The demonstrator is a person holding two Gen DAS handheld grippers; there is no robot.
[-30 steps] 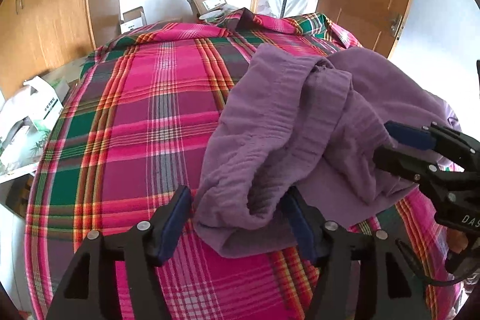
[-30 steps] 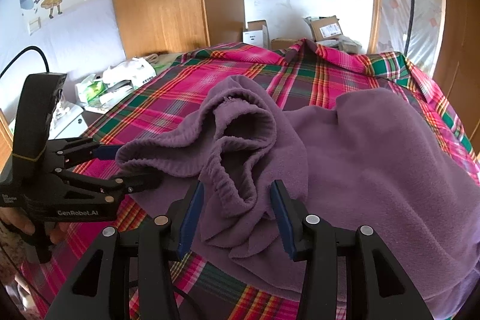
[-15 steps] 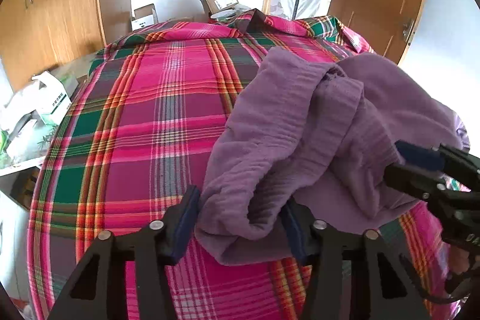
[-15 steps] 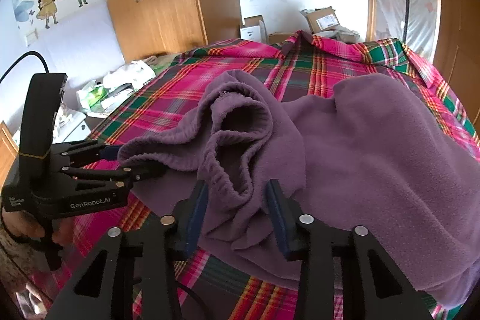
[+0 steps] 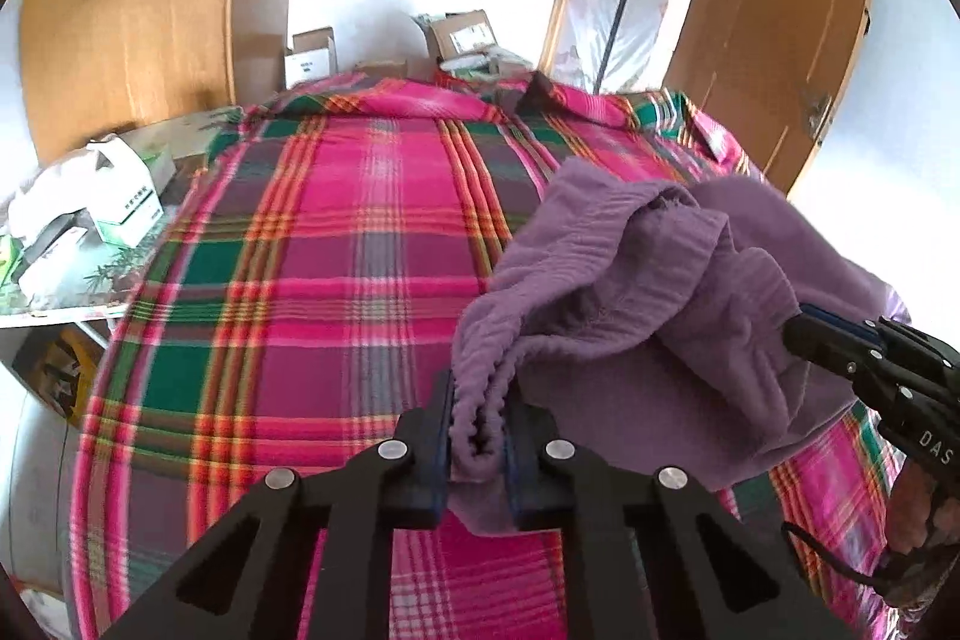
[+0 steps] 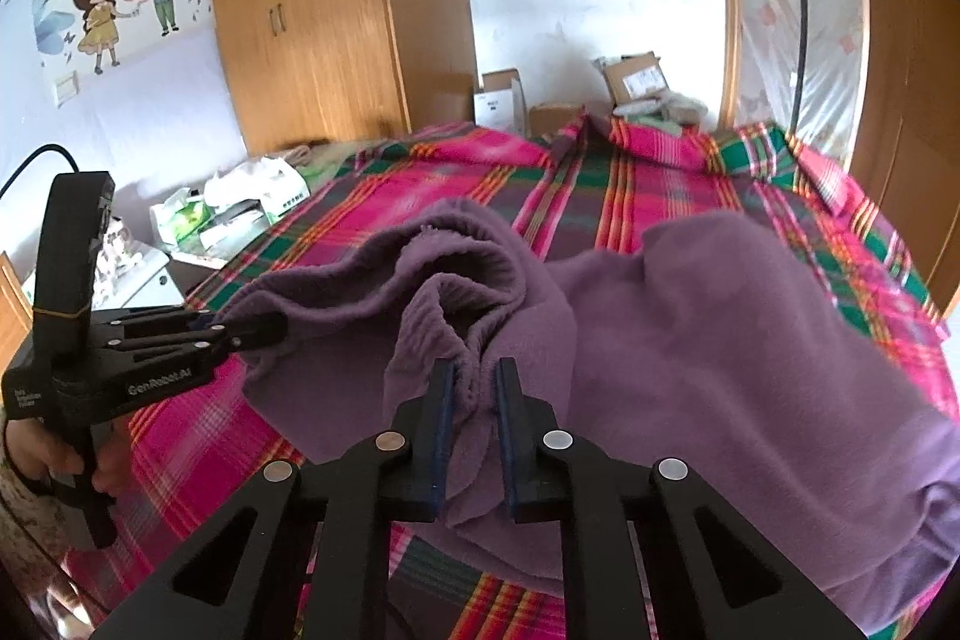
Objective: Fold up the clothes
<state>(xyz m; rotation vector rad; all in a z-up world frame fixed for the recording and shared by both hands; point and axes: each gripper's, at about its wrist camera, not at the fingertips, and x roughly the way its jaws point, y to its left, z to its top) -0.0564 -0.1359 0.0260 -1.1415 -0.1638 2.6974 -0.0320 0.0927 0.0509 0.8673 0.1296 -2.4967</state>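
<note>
While both tools were at the near edge of the bed, each had its jaws pinched on a bunched fold of the purple garment (image 5: 654, 292). Left gripper (image 5: 477, 436): blue-lined fingers (image 5: 441, 436) nearly together, a ridge of gathered hem squeezed between them, loose cloth hanging just below. Right gripper (image 6: 471, 418): same narrow gap, a ribbed fold of the same garment clamped in it. From the left wrist view the right tool entered at the right edge, its tip buried in the cloth; a hand (image 5: 912, 508) gripped its handle lower down. From the right wrist view the left tool sat at far left, tip touching the cloth's corner, held by a hand (image 6: 36, 454).

Between the two grips the garment was raised and rumpled, an open ribbed cuff or waistband (image 6: 474, 268) gaping upward; the rest spread flat to the right over the plaid bedspread (image 5: 336, 244).

Beyond the bed: white boxes (image 5: 120, 196) on a low surface at left, cardboard boxes (image 6: 636, 79) against the far wall, a wooden wardrobe (image 6: 324, 10), and a cartoon wall sticker (image 6: 129, 1).
</note>
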